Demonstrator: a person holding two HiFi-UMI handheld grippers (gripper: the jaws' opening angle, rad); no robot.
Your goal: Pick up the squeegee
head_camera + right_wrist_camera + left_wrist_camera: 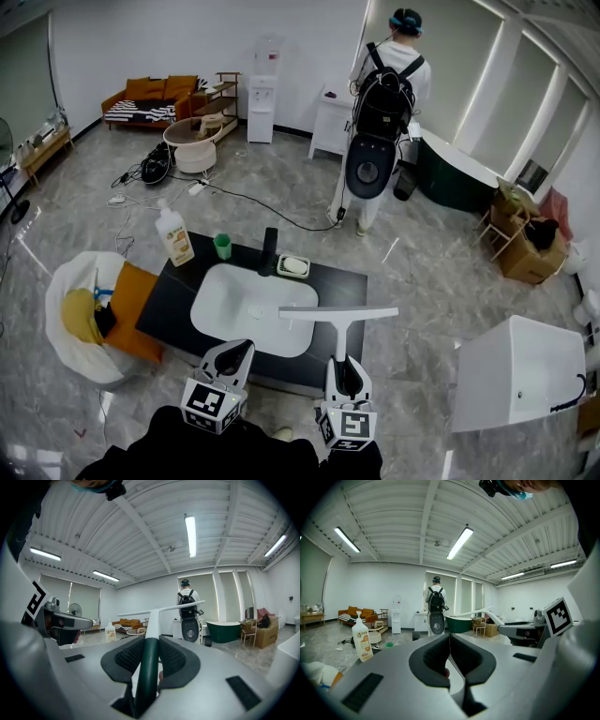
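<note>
The squeegee [337,315] is a white T-shaped tool with a dark green handle. It hangs over the near right edge of the white basin [234,305], blade across and farthest from me. My right gripper [346,368] is shut on the green handle; in the right gripper view the squeegee [149,641] stands upright between the pads. To its left, my left gripper [234,353] is shut with nothing in it, over the front edge of the black counter [167,305]. The left gripper view shows the left gripper [449,639] with its pads meeting, and the squeegee [474,612] off to the right.
On the counter's far edge stand a soap bottle [174,235], a green cup [222,246], a black faucet [270,251] and a soap dish [293,266]. A white basket [66,281] sits left, a white tub [520,370] right. A person with a backpack [384,98] stands beyond.
</note>
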